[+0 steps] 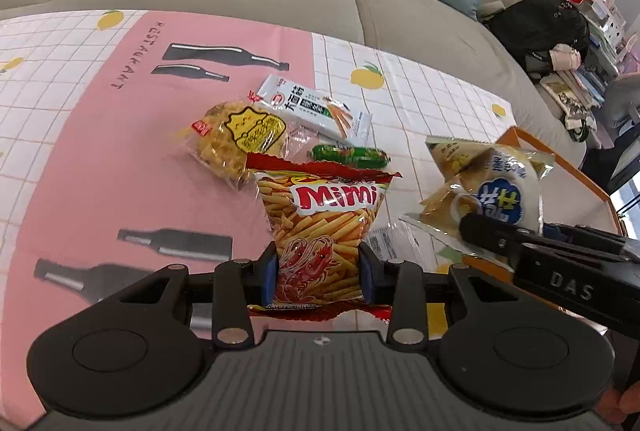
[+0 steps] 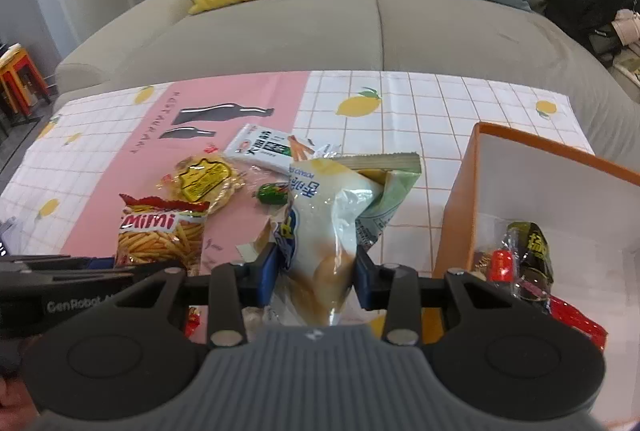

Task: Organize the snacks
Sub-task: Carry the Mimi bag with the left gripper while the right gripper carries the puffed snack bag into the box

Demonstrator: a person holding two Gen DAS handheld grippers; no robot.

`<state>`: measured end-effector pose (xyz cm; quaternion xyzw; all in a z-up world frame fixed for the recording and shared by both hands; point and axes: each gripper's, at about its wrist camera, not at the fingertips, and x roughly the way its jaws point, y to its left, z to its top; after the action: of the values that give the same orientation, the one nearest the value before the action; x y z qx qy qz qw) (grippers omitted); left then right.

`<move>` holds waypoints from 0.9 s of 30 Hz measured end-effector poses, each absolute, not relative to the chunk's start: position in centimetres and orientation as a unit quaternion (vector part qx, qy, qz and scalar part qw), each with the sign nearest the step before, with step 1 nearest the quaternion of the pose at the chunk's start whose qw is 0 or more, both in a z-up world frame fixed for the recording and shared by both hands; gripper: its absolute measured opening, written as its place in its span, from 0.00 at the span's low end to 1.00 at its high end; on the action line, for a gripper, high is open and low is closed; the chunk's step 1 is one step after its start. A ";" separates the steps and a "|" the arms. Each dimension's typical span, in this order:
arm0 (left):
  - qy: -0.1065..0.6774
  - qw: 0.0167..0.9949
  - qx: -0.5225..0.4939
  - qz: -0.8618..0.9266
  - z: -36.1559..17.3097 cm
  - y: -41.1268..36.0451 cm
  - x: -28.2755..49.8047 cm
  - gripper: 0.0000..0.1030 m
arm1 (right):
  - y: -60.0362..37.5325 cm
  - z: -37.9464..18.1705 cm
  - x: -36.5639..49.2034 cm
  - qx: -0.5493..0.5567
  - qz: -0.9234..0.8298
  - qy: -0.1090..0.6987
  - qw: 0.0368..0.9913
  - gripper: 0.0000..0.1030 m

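Mimi bag (image 1: 320, 227), red, printed with shrimp, pinched in left claw (image 1: 318, 275).

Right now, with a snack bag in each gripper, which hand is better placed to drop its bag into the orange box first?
Right. The right gripper holds the pale chip bag beside the orange box. The left gripper, holding the Mimi bag, sits farther from it.

Both the left gripper (image 1: 319, 273) and the right gripper (image 2: 316, 277) have black linkage arms, silver rivets, blue pads and ribbed grey bodies; white lettering, seemingly "GenRobot", marks one side.
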<state>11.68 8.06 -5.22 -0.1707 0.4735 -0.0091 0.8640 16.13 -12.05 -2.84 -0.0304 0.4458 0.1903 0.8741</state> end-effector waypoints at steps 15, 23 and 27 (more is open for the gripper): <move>0.446 0.883 -0.132 -0.056 0.1 2.9 8.1 0.42 | -18.4 2.3 9.7 -0.018 0.207 0.409 0.889 0.35; 0.437 0.886 -0.112 -0.112 2.2 -1.7 8.8 0.42 | -23.4 3.9 9.0 -0.005 0.194 0.409 0.892 0.35; 0.437 0.882 -0.100 -0.146 2.9 -4.7 10.2 0.42 | -25.5 4.7 9.0 -0.012 0.182 0.407 0.895 0.35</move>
<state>10.22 -4.67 2.95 -0.1001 0.4366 -0.1461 0.8821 8.98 -25.52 4.68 -0.0119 0.4068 0.1825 0.8950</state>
